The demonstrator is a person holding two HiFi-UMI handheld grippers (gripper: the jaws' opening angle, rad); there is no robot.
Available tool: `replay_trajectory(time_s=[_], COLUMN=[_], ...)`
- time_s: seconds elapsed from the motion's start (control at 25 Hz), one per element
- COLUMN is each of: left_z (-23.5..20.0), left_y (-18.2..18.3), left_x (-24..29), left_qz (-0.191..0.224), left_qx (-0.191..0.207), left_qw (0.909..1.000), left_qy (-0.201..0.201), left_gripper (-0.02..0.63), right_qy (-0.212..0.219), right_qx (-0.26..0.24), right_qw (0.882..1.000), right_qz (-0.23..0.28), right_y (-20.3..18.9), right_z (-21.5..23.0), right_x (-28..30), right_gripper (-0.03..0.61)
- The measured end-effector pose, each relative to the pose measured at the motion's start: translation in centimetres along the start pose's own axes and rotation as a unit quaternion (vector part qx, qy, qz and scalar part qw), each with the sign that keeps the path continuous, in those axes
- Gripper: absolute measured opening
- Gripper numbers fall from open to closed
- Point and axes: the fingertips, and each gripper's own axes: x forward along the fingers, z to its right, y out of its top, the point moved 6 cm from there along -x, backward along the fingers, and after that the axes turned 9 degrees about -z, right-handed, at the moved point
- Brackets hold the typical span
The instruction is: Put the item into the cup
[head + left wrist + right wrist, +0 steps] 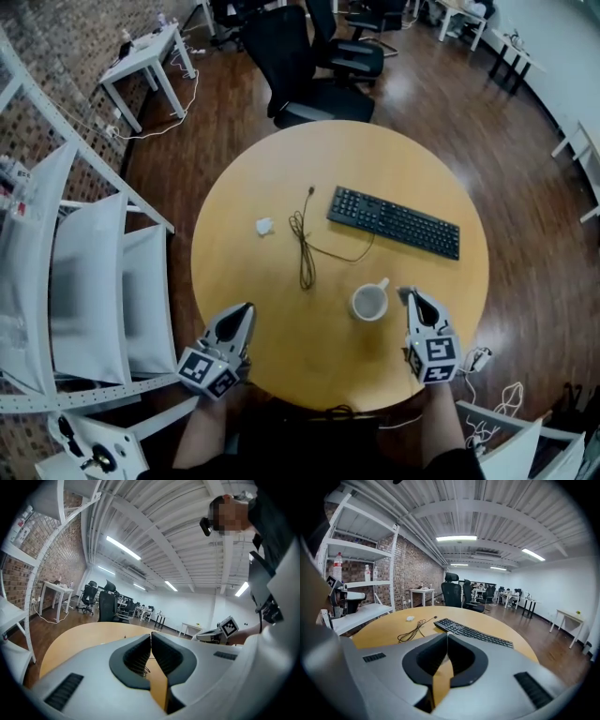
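A white cup [369,302] stands upright on the round wooden table [281,169], near its front right. The item, a small white crumpled piece [264,225], lies at the table's left middle, and shows far off in the right gripper view [410,618]. My right gripper [411,294] sits just right of the cup, jaws shut and empty [447,634]. The cup is hidden below it in its own view. My left gripper [248,307] rests at the front left edge, also shut with nothing held [151,634].
A black keyboard [394,222] lies at the back right of the table, and a coiled black cable [305,248] lies between the item and the cup. A black office chair [300,66] stands behind the table. White shelving [84,281] stands at the left.
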Motion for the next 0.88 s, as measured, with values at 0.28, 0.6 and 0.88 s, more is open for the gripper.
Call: replay_trajectory(time_s=[0.28, 0.6, 0.88], left_z=[-1.3, -2.4, -2.8], left_y=[0.2, -0.8, -1.6], left_x=[-3.1, -5.3, -6.0], left_qz=[0.013, 0.017, 0.008], left_qx=[-0.004, -0.019, -0.026], left_qw=[0.9997, 0.9988, 0.9985], left_qy=[0.019, 0.042, 0.048], left_gripper=[0.000, 0.000, 0.000], right_qy=[0.033, 0.052, 0.043], right_qx=[-0.026, -0.063, -0.078], right_qw=[0.999, 0.995, 0.990], right_qz=[-0.016, -0.065, -0.111], right_y=[0.5, -1.2, -2.8], right_z=[-4.3, -6.8, -7.1], right_x=[1.5, 3.8, 6.2], right_gripper=[0.002, 0.003, 0.006])
